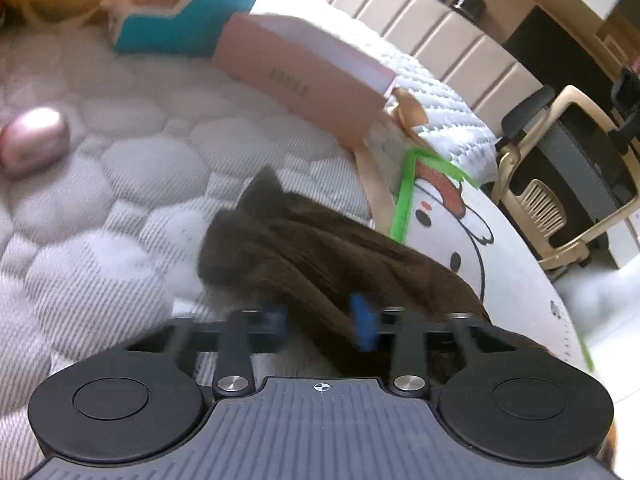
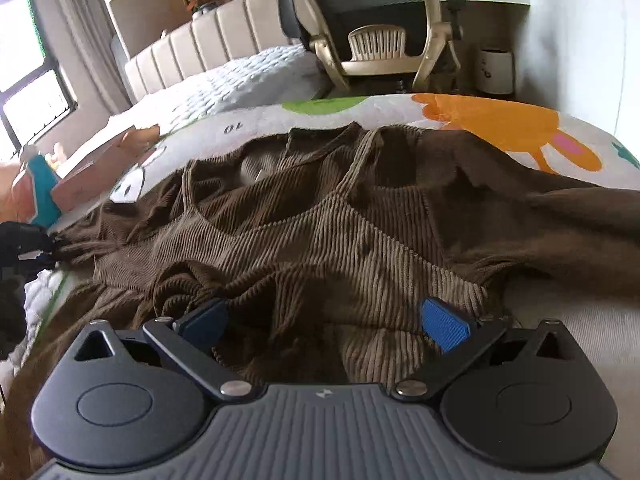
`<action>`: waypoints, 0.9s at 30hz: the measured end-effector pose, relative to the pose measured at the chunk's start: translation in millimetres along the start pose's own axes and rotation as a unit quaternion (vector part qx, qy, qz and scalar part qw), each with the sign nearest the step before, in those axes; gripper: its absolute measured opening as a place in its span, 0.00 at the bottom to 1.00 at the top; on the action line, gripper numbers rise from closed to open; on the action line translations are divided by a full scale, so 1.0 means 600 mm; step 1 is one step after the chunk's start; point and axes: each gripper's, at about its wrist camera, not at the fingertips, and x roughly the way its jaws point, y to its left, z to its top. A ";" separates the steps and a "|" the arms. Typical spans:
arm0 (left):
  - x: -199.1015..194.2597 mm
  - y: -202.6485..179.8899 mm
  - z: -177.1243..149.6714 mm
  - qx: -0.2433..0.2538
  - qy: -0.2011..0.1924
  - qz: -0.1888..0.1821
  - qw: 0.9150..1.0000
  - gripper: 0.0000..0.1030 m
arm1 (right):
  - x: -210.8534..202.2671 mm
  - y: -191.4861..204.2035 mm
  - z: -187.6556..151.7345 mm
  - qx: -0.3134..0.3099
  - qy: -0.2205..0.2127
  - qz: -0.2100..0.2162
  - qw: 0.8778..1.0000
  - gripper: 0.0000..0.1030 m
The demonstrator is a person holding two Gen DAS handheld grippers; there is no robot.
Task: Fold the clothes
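The left tool [image 1: 324,322] has its blue pads drawn narrow, pinching a bunched fold of the brown corduroy garment [image 1: 320,248]. The cloth runs from between the pads toward 12 o'clock and ends in a dark pointed corner. Beyond it, at 1 o'clock, lies a white cartoon mat [image 1: 472,232] with a green line, its far rim curving down toward 4 o'clock. At 12 o'clock sits a pink box [image 1: 304,76] with gold lettering too blurred to read, a teal box [image 1: 168,28] behind it at 11 o'clock. A pink rounded object [image 1: 32,140] rests at 10 o'clock on the quilted mattress [image 1: 120,200], which lies bare between it and the tool.

The right tool [image 2: 324,322] stands wide, its pads spread apart over the garment [image 2: 320,220], gripping nothing. The garment spreads rumpled from the pads toward 12 o'clock, a sleeve trailing to 3 o'clock. The left tool [image 2: 28,244] grips its edge at 9 o'clock. Past the collar the mat [image 2: 400,108] shows the printed figures "10", upside down, at 11 o'clock. An office chair [image 2: 380,40] stands close beyond the bed edge at 12 o'clock, with a padded headboard [image 2: 208,44] at 11 o'clock.
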 end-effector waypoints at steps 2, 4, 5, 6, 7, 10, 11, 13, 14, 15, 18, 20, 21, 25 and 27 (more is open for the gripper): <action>-0.012 -0.015 0.003 0.022 -0.018 -0.007 1.000 0.14 | 0.001 0.004 0.000 -0.003 0.004 -0.003 1.000 1.00; -0.032 -0.038 0.007 0.050 -0.044 -0.020 0.998 0.11 | 0.000 0.004 -0.002 -0.007 0.002 -0.002 1.000 1.00; -0.042 -0.053 0.008 0.064 -0.056 -0.029 0.996 0.10 | -0.001 0.001 -0.002 -0.006 0.001 0.003 1.000 1.00; -0.055 -0.072 0.008 0.082 -0.068 -0.041 0.993 0.10 | -0.002 -0.002 -0.002 -0.005 -0.001 0.008 1.000 1.00; -0.068 -0.091 0.007 0.100 -0.080 -0.053 0.990 0.10 | -0.005 -0.008 -0.001 0.003 -0.002 0.017 1.000 1.00; -0.109 -0.165 -0.009 0.166 -0.116 -0.092 0.975 0.10 | -0.016 -0.025 0.000 0.028 -0.007 0.043 0.999 1.00; -0.122 -0.192 -0.020 0.186 -0.124 -0.111 0.968 0.10 | -0.020 -0.028 0.001 0.033 -0.007 0.047 0.998 1.00; -0.131 -0.235 -0.044 0.213 -0.119 -0.144 0.959 0.10 | -0.028 -0.031 0.001 0.035 -0.016 0.047 0.998 1.00; -0.132 -0.255 -0.058 0.225 -0.110 -0.160 0.955 0.10 | -0.031 -0.032 0.000 0.035 -0.022 0.044 0.998 1.00; -0.129 -0.272 -0.076 0.236 -0.096 -0.174 0.951 0.10 | -0.033 -0.034 -0.001 0.036 -0.027 0.042 0.998 1.00; -0.107 -0.306 -0.134 0.260 -0.018 -0.220 0.940 0.17 | -0.025 -0.047 -0.009 0.070 -0.017 0.051 0.996 1.00; -0.089 -0.317 -0.172 0.279 0.049 -0.239 0.929 0.40 | -0.024 -0.044 -0.012 0.068 -0.019 0.052 0.996 1.00; -0.087 -0.319 -0.190 0.294 0.071 -0.242 0.922 0.53 | -0.023 -0.041 -0.012 0.062 -0.015 0.049 0.997 1.00; -0.103 -0.319 -0.219 0.363 0.067 -0.242 0.897 0.72 | -0.028 -0.026 0.004 0.021 -0.002 0.046 0.999 1.00; -0.113 -0.323 -0.224 0.422 0.032 -0.220 0.879 0.78 | -0.043 -0.015 0.021 0.001 -0.031 0.043 0.999 0.96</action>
